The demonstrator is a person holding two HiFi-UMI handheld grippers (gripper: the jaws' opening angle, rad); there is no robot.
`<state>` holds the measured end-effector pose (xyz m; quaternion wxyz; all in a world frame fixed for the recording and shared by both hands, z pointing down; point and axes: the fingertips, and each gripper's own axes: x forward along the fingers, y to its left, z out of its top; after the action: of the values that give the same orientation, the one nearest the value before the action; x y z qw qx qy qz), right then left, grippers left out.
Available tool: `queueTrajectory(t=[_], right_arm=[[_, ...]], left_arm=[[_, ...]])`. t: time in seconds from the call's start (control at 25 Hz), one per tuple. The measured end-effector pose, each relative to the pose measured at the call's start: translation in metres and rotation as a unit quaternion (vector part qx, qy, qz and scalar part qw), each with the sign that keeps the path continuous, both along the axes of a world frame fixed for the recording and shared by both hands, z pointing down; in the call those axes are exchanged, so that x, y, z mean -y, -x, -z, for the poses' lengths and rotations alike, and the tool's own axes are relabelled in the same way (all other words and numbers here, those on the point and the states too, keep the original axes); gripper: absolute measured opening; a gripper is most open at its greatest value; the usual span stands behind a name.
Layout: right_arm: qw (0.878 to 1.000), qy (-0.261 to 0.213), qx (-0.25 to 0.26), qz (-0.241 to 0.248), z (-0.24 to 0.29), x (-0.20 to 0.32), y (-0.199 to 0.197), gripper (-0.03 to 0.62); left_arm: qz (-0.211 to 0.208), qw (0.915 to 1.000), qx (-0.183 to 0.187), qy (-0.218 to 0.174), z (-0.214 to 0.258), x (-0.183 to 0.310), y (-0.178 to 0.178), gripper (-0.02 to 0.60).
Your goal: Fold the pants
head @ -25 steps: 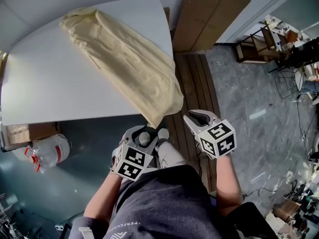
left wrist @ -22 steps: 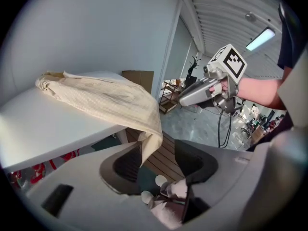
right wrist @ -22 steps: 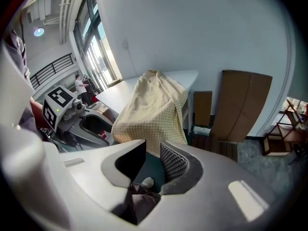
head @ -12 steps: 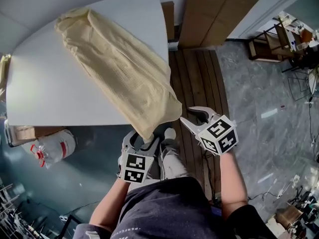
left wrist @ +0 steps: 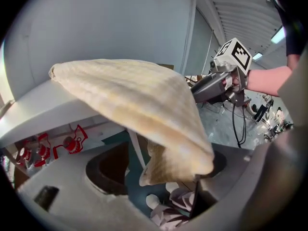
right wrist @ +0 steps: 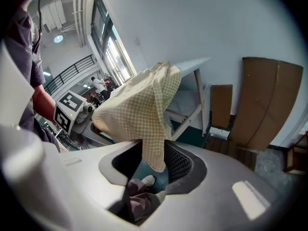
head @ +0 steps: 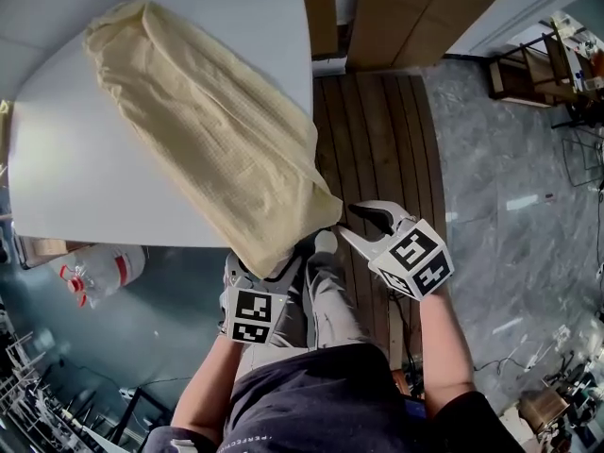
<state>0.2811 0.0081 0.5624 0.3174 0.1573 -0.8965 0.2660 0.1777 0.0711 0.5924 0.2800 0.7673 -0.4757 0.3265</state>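
Pale yellow pants (head: 198, 130) lie lengthwise on the white table (head: 94, 177), one end drooping over its near right corner. My left gripper (head: 269, 264) sits under that hanging end, and its jaws have just been opening. In the left gripper view the pants (left wrist: 139, 100) dangle between the wide jaws of the left gripper (left wrist: 159, 177), unpressed. My right gripper (head: 363, 223) is just right of the hem, its jaws also just opening. In the right gripper view a corner of the pants (right wrist: 144, 109) hangs loose in the gap of the right gripper (right wrist: 154, 170).
Cardboard sheets (head: 415, 17) lean on the wall behind a strip of wooden flooring (head: 377, 130). A plastic bag with red marks (head: 99, 267) lies under the table. The person's legs and shoes (head: 326, 243) are below the grippers. Furniture and cables (head: 538, 64) crowd the far right.
Both grippers have sunk beneath the table corner and their jaws stand wider. The hanging end of the pants now covers the left gripper's tips.
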Motion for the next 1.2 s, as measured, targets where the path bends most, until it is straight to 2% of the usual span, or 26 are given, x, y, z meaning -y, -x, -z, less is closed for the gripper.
queueTrajectory(t=[0.2, 0.24, 0.52, 0.56, 0.6, 0.92, 1.2], right_arm=[[1.000, 0.009, 0.017, 0.009, -0.002, 0.002, 0.005, 0.139], [1.000, 0.007, 0.012, 0.014, -0.005, 0.000, 0.005, 0.139], [1.000, 0.004, -0.002, 0.024, -0.013, -0.002, 0.004, 0.137], [1.000, 0.004, -0.002, 0.022, -0.013, -0.002, 0.003, 0.135], [1.000, 0.004, -0.003, 0.021, -0.014, -0.002, 0.001, 0.135], [1.000, -0.012, -0.014, -0.001, -0.007, -0.003, -0.015, 0.129], [0.999, -0.035, -0.022, -0.020, 0.009, -0.004, -0.028, 0.126]], left_arm=[[-0.006, 0.9999, -0.009, 0.001, -0.010, 0.006, -0.007, 0.380], [-0.011, 0.9999, -0.011, 0.002, -0.010, 0.005, -0.010, 0.359], [-0.045, 0.9989, -0.003, -0.008, -0.003, 0.000, -0.023, 0.097], [-0.055, 0.9984, -0.006, -0.009, -0.002, -0.001, -0.027, 0.040], [-0.066, 0.9977, -0.011, -0.010, -0.001, -0.003, -0.031, 0.018], [-0.126, 0.9886, -0.083, 0.001, 0.018, -0.019, -0.066, 0.014], [-0.179, 0.9785, -0.098, -0.029, 0.052, -0.023, -0.083, 0.014]])
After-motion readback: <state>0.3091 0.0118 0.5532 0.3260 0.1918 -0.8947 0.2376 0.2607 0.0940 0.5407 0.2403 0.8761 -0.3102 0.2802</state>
